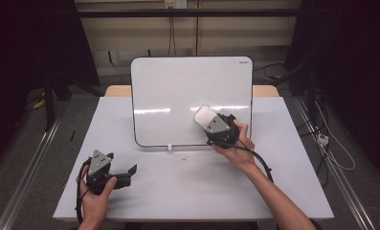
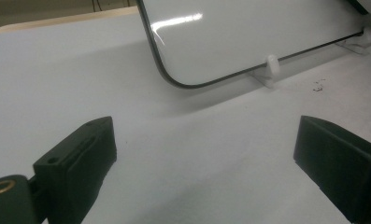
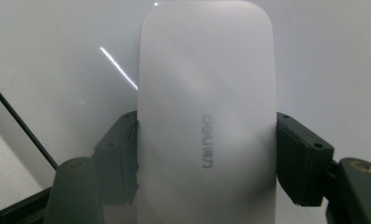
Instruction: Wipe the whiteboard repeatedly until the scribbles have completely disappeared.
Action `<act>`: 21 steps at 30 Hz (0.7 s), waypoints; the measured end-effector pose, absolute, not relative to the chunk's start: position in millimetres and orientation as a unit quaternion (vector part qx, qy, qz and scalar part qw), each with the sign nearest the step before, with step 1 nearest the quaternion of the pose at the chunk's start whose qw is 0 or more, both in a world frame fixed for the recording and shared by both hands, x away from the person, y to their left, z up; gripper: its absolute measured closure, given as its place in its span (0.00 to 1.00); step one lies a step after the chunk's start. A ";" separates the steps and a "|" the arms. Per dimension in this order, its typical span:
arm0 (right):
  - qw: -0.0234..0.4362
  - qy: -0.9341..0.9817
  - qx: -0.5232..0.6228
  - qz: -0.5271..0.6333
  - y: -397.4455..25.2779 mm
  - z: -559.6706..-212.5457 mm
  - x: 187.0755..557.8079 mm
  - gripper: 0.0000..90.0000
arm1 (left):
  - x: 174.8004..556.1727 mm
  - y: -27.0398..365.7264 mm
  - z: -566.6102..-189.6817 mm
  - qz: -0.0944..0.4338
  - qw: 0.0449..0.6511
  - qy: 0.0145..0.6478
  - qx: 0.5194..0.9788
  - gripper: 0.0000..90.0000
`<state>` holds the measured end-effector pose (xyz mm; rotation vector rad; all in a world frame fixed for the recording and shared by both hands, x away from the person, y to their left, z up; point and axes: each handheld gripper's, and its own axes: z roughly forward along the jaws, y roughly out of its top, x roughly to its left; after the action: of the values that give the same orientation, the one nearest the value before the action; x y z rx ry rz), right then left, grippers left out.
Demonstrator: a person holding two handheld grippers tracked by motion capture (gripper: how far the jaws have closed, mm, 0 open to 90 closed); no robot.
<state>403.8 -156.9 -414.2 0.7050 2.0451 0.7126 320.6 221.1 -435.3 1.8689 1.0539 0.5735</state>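
High view shows a pale grey rectangular desk in a dim room, with dark curtains at both sides and a beige wall behind. On the desk a white glossy whiteboard with a thin black rim stands tilted on small clear plastic feet. The right tongs grip a white rounded plastic eraser by its two long sides, against the board's lower right part. The left tongs rest low over the desk, jaws wide apart, holding nothing.

White table, pale tan board edge behind it. Small clear clip stands near the table's middle. Dark stands and loose cables on the floor around.
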 end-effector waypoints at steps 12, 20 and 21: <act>0.429 0.783 0.335 0.299 -193.0 -388.6 425.8 0.35 | 319.8 223.6 -434.6 0.232 0.448 0.428 0.750 0.07; 0.434 0.764 0.366 0.306 -218.8 -372.1 438.0 0.35 | 319.2 225.4 -434.1 0.232 0.449 0.431 0.747 0.07; 0.434 0.763 0.367 0.308 -219.3 -372.5 437.7 0.35 | 319.1 225.6 -434.1 0.232 0.448 0.432 0.748 0.07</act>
<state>437.7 -219.3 -372.5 0.9138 1.9009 0.7662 319.1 225.6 -434.1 1.8503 1.0685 0.5750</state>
